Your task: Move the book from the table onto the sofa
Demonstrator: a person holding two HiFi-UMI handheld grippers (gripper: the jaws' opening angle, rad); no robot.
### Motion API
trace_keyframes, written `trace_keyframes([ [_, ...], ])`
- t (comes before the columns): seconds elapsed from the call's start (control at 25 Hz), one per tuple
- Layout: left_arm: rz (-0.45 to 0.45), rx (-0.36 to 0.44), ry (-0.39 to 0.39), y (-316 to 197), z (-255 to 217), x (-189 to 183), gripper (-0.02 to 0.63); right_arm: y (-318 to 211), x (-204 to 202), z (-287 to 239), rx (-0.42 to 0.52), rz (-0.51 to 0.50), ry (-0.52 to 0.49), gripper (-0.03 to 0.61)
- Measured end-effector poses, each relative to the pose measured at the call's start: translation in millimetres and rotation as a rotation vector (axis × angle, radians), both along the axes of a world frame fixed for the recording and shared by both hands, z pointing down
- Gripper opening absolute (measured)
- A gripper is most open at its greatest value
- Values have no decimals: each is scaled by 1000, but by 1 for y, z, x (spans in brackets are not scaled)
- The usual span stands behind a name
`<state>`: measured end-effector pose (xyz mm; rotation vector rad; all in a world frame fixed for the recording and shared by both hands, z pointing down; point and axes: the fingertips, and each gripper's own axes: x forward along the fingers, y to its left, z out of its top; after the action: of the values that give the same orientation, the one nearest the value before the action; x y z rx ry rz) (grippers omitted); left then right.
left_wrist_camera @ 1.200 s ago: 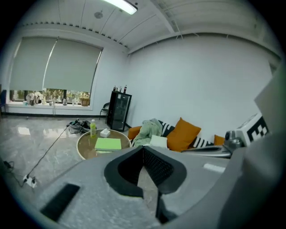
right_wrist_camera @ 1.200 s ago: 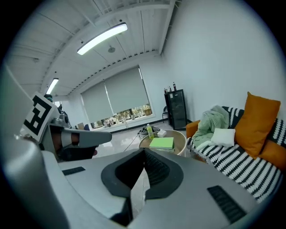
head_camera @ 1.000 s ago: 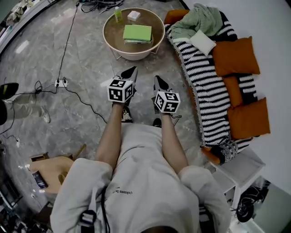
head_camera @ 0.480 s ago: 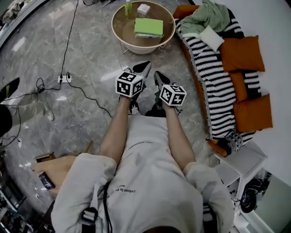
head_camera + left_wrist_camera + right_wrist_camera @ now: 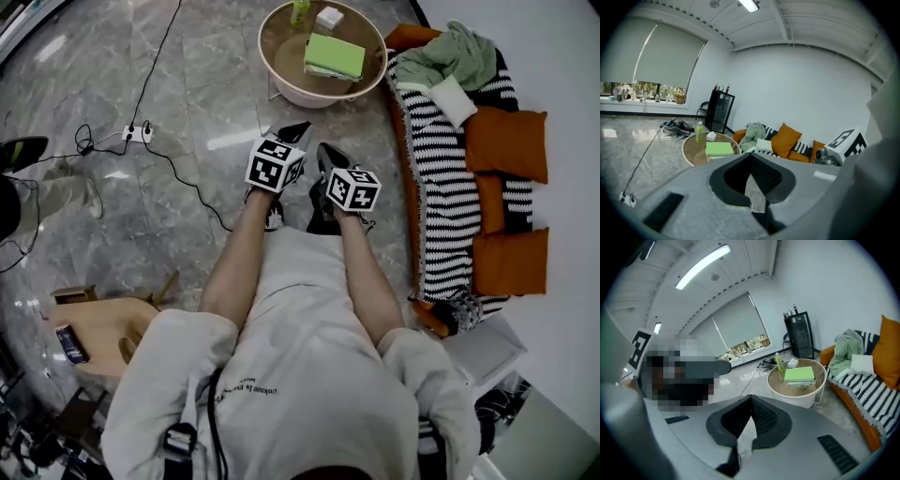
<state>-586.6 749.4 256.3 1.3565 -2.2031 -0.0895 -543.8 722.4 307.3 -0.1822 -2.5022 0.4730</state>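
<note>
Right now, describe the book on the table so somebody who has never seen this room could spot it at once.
Find the sofa with the black-and-white striped cover and orange cushions; a round table stands off its end. The book lies flat on that table: the broad, light green slab, unlike the upright yellow-green bottle and the small white box beside it.

Head view: high up, faces steeply down past my torso and arms. Left gripper (image 5: 300,128) and right gripper (image 5: 325,150) mid-frame, desk (image 5: 319,97) at top, sofa (image 5: 450,187) at right.
Left gripper view: low, sits right behind my jaws, faces desk (image 5: 696,152) and sofa (image 5: 802,149), both well off.
Right gripper view: same setup, desk (image 5: 797,392) ahead, sofa (image 5: 862,390) at right.
All three views share desk and sofa.
</note>
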Motion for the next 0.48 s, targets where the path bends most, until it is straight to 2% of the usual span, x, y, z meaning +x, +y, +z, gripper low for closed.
trace_keyframes([
  [0.2, -26, -2, 0, 4, 6, -8, 9, -7, -9, 6, 117, 10, 8, 6],
  [0.36, -14, -34, -23, 1, 12, -19, 9, -14, -19, 14, 112, 32, 16, 6],
  [0.48, -54, -24, -4, 1, 14, -35, 9, -19, -29, 15, 114, 36, 31, 6],
])
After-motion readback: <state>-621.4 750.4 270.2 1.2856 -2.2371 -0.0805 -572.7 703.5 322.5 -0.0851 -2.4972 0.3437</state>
